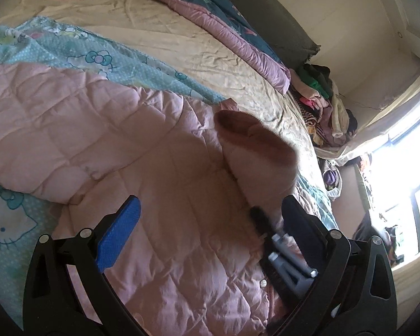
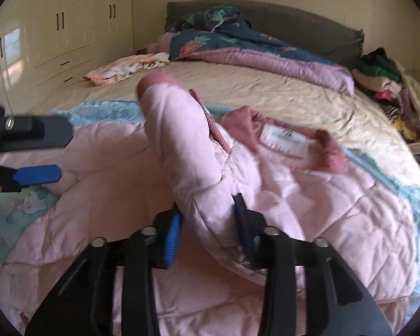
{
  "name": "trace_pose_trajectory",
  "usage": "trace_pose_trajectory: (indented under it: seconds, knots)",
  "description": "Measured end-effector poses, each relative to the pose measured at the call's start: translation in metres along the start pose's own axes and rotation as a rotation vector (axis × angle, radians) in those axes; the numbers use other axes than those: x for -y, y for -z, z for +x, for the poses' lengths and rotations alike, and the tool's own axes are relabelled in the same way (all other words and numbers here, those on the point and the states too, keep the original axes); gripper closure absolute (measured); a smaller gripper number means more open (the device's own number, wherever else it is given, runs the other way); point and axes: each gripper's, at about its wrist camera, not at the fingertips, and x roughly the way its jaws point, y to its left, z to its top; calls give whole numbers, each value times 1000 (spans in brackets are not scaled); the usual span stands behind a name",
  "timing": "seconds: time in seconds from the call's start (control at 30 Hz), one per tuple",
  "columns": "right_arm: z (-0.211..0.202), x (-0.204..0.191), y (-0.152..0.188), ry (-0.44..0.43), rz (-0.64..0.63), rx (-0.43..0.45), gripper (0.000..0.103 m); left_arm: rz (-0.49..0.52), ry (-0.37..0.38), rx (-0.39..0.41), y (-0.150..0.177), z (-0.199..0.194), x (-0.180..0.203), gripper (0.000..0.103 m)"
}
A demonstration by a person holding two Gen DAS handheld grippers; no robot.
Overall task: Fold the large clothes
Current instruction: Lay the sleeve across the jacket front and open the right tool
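The right tongs [image 2: 207, 235] are standing partly apart around the pink quilted jacket's sleeve [image 2: 182, 140]; the sleeve is lying between the pads, and whether they are pressing on it cannot be told. The sleeve is rising toward twelve o'clock, its darker pink cuff [image 2: 156, 79] uppermost. At two o'clock the collar [image 2: 330, 151] is showing a white label [image 2: 287, 140] whose print is too blurred to read. At nine o'clock the left tongs [image 2: 58, 154] are hanging wide apart over the pink quilted jacket [image 1: 103, 128], gripping nothing. The jacket is lying spread on a turquoise sheet [image 1: 78, 47] printed with cartoon cat faces, on the bed [image 2: 266, 89]. A dark floral quilt [image 2: 238, 39] is lying bunched at twelve o'clock, and a clothes heap [image 2: 392, 84] is sitting at two o'clock.
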Motion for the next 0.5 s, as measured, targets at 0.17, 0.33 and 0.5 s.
trace_pose_trajectory:
  seconds: [0.17, 0.33, 0.5]
  knots:
    - [-3, -3, 11, -93, -7, -66, 30, -15, 41, -45, -1, 14, 6, 8]
    - [-40, 20, 23, -103, -6, -32, 26, -49, 14, -135, 9, 51, 4, 8]
    - [-72, 86, 41, 24, 67, -29, 26, -44, -72, -165, 18, 80, 1, 12]
